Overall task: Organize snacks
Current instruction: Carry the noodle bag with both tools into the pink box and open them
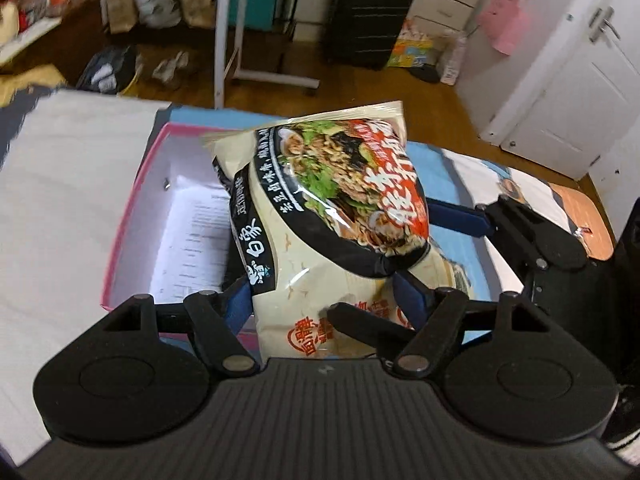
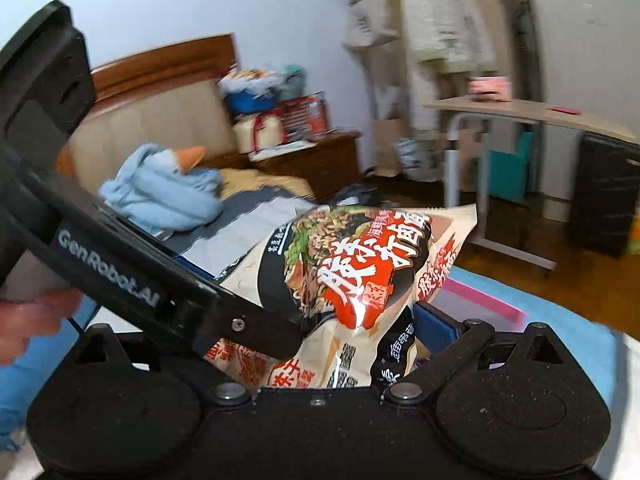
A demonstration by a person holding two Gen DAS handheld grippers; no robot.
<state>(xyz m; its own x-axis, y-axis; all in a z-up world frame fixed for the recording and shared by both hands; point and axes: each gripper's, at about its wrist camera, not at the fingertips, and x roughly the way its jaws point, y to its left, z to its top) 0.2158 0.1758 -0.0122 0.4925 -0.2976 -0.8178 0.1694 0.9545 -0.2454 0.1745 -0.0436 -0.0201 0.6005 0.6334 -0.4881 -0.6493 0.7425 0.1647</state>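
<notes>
Cream/black/red noodle pack (image 1: 320, 216), pink box (image 1: 132, 216), blue jaws.

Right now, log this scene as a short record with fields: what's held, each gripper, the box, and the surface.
held item: instant noodle packet, lifted above the box
left gripper: shut on the packet's lower part
right gripper: also closed on the packet
box: pink-rimmed box, open, printed paper inside, behind and below the packet
surface: bed with blue sheet
</notes>
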